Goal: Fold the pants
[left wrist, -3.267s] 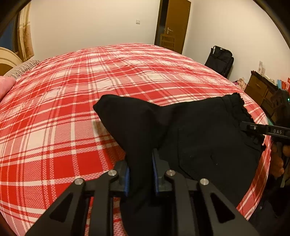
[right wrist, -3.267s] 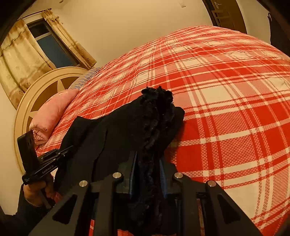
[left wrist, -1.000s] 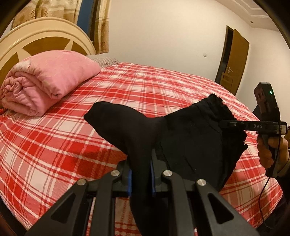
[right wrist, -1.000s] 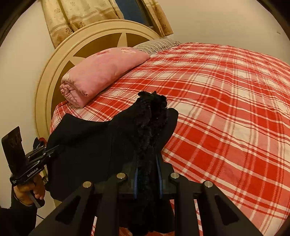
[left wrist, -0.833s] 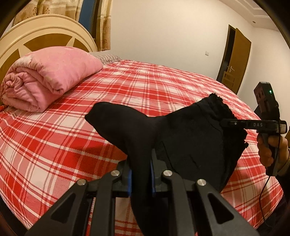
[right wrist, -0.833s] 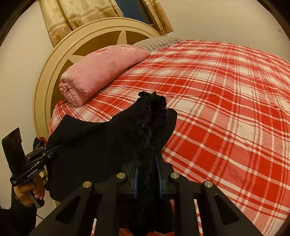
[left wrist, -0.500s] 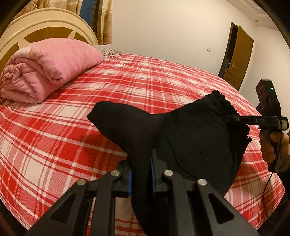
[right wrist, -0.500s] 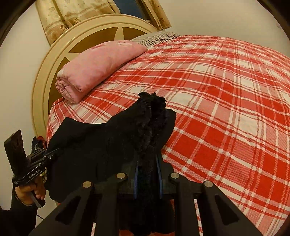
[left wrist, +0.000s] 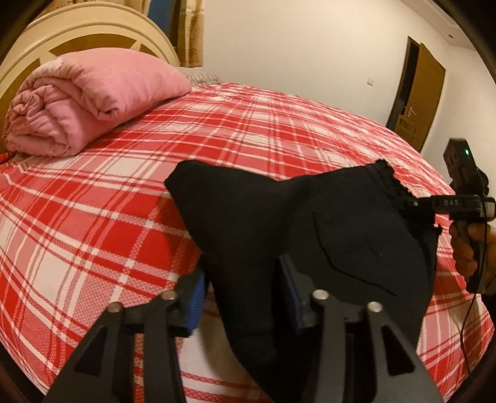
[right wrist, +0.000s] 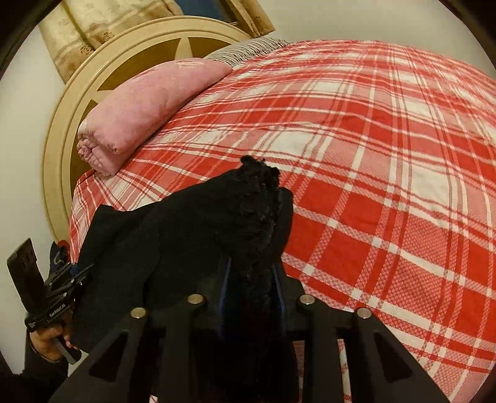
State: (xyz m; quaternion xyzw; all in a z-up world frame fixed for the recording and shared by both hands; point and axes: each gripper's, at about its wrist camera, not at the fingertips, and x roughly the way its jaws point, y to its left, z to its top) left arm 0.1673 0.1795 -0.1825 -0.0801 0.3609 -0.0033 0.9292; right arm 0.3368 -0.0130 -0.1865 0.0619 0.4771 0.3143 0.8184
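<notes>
soft black fabric pants [left wrist: 356,223]: plain black, frilled black waistband
checked cotton bedspread [left wrist: 93,223]: red and white plaid, ahead of both tongs
rolled pink quilt [left wrist: 83,102]: plain pink
round wooden headboard [right wrist: 124,55]: cream rim, tan panels
patterned curtains [right wrist: 93,21]: beige-gold
wooden door [left wrist: 418,96]: brown

Big bed with a red and white plaid cover [left wrist: 93,223] taking up most of the room. At the head end there's a rolled-up pink quilt [left wrist: 86,102] lying on it, right against a cream round-topped headboard [right wrist: 102,71] with brown panels (kind of a star shape). A striped pillow [right wrist: 248,49] peeks out behind the quilt. Gold patterned curtains [right wrist: 86,28] hang above the headboard. A brown wooden door [left wrist: 418,99] sits in the far white wall.
</notes>
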